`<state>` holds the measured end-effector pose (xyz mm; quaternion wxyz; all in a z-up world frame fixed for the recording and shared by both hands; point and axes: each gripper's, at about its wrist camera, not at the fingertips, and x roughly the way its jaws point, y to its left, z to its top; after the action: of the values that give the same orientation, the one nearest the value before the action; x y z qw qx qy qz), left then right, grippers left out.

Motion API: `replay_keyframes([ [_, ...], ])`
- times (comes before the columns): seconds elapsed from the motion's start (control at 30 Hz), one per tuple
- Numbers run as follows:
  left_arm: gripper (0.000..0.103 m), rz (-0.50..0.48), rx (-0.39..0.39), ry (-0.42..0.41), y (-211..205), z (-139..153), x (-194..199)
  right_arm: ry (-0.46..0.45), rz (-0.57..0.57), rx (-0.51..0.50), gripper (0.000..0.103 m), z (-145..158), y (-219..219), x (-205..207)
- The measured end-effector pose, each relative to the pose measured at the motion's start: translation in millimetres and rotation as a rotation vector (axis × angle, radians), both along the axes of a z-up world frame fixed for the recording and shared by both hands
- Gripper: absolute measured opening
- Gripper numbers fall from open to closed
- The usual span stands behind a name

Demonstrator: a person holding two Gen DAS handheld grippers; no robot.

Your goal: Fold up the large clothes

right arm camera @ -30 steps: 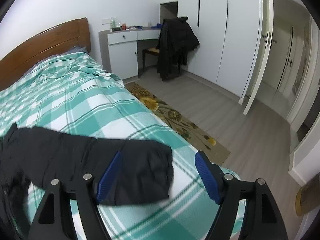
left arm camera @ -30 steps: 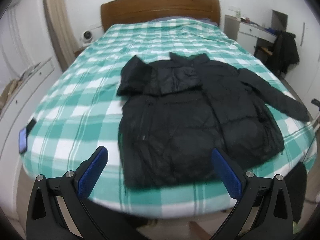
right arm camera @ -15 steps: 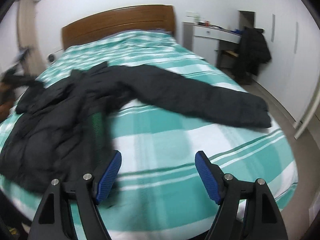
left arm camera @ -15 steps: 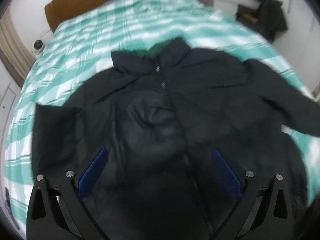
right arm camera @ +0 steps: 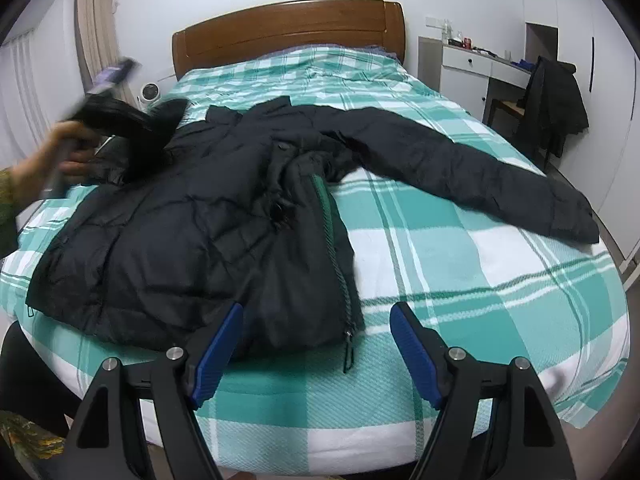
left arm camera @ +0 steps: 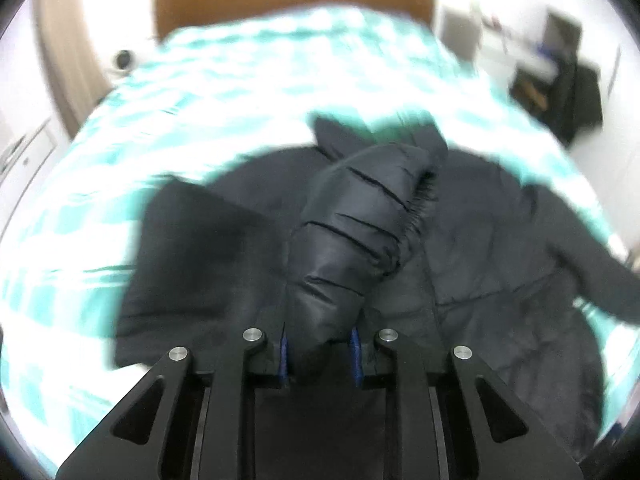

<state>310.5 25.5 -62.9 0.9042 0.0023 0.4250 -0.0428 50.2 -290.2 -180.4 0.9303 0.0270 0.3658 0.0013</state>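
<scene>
A black padded jacket (right arm camera: 200, 232) lies spread on the green-and-white checked bed (right arm camera: 480, 280). My left gripper (left arm camera: 319, 350) has its jaws closing, and the jacket's left sleeve (left arm camera: 360, 232) is pinched between the blue pads and held up over the jacket's body. In the right wrist view this sleeve (right arm camera: 128, 120) shows lifted and blurred by a person's hand (right arm camera: 52, 152). The other sleeve (right arm camera: 480, 172) stretches flat to the right. My right gripper (right arm camera: 316, 344) stands open above the foot of the bed, just in front of the hem and zip (right arm camera: 348, 344), holding nothing.
A wooden headboard (right arm camera: 288, 32) closes the far end of the bed. A white desk (right arm camera: 472, 64) and a chair draped with a dark coat (right arm camera: 556, 96) stand at the right. A small fan (right arm camera: 150, 92) and a curtain (right arm camera: 96, 32) are at the left.
My left gripper moved in over the jacket and closed on its left sleeve, which is now lifted. My right gripper swung from the right sleeve's end round to the foot of the bed.
</scene>
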Motion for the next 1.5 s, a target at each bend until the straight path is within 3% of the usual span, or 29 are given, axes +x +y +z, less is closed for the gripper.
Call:
replay_keyframes([
  [0.17, 0.022, 0.163, -0.083, -0.103, 125, 63, -67, -0.035, 0.020, -0.004, 0.078, 15, 8, 4],
  [0.3, 0.022, 0.353, -0.063, -0.131, 222, 70, -125, -0.045, 0.042, 0.003, 0.078, 21, 21, 6],
  [0.37, 0.022, 0.462, -0.112, -0.104, 271, 56, -152, -0.050, 0.064, -0.004, 0.078, 24, 29, 6],
  [0.47, 0.026, 0.578, -0.252, -0.041, 336, 14, -188, -0.047, 0.089, -0.006, 0.077, 27, 39, 6],
  [0.5, 0.031, 0.603, -0.267, -0.021, 344, -2, -192, -0.041, 0.094, 0.001, 0.077, 27, 41, 7],
  [0.53, 0.044, 0.651, -0.263, 0.014, 355, -23, -199, -0.031, 0.097, 0.020, 0.077, 27, 41, 9],
  [0.57, 0.051, 0.705, -0.251, 0.048, 363, -40, -205, -0.022, 0.095, 0.040, 0.077, 28, 39, 12],
  [0.63, 0.053, 0.799, -0.243, 0.108, 379, -69, -222, -0.009, 0.072, 0.076, 0.078, 28, 29, 15],
  [0.7, 0.053, 0.835, -0.275, 0.123, 383, -79, -240, -0.004, 0.040, 0.097, 0.077, 29, 12, 13],
  [0.8, 0.061, 0.792, -0.321, 0.098, 362, -77, -265, 0.044, -0.002, 0.095, 0.078, 22, -23, 14],
  [0.9, 0.079, 0.604, -0.324, 0.089, 318, -74, -273, 0.204, 0.084, 0.054, 0.078, -7, -43, 26],
  [0.97, 0.091, 0.407, -0.369, 0.124, 272, -75, -272, 0.245, 0.179, 0.065, 0.078, -21, -43, 31],
  [1.03, 0.092, 0.258, -0.423, 0.162, 231, -82, -264, 0.226, 0.284, 0.128, 0.078, -31, -37, 36],
  [1.13, 0.092, 0.114, -0.450, 0.206, 175, -97, -243, 0.179, 0.255, 0.233, 0.078, -41, -43, 53],
  [1.23, 0.090, 0.054, -0.437, 0.278, 135, -119, -218, 0.162, 0.205, 0.521, 0.078, -49, -63, 73],
  [1.3, 0.060, 0.026, -0.453, 0.320, 123, -128, -206, 0.224, 0.163, 0.498, 0.035, -48, -61, 82],
  [1.33, 0.030, 0.028, -0.423, 0.351, 118, -130, -199, 0.253, 0.150, 0.493, 0.017, -45, -59, 83],
  [1.37, 0.019, 0.032, -0.415, 0.359, 118, -127, -198, 0.276, 0.145, 0.566, 0.016, -37, -60, 81],
  [1.4, 0.016, 0.027, -0.445, 0.355, 122, -121, -199, 0.275, 0.156, 0.667, 0.016, -29, -62, 77],
  [1.43, 0.015, 0.025, -0.499, 0.338, 131, -110, -201, 0.263, 0.169, 0.823, 0.016, -21, -67, 71],
  [1.47, 0.015, 0.028, -0.543, 0.320, 139, -102, -206, 0.244, 0.179, 1.061, 0.016, -14, -76, 61],
  [1.5, 0.015, 0.035, -0.581, 0.309, 150, -97, -209, 0.232, 0.169, 1.159, 0.016, -11, -82, 55],
])
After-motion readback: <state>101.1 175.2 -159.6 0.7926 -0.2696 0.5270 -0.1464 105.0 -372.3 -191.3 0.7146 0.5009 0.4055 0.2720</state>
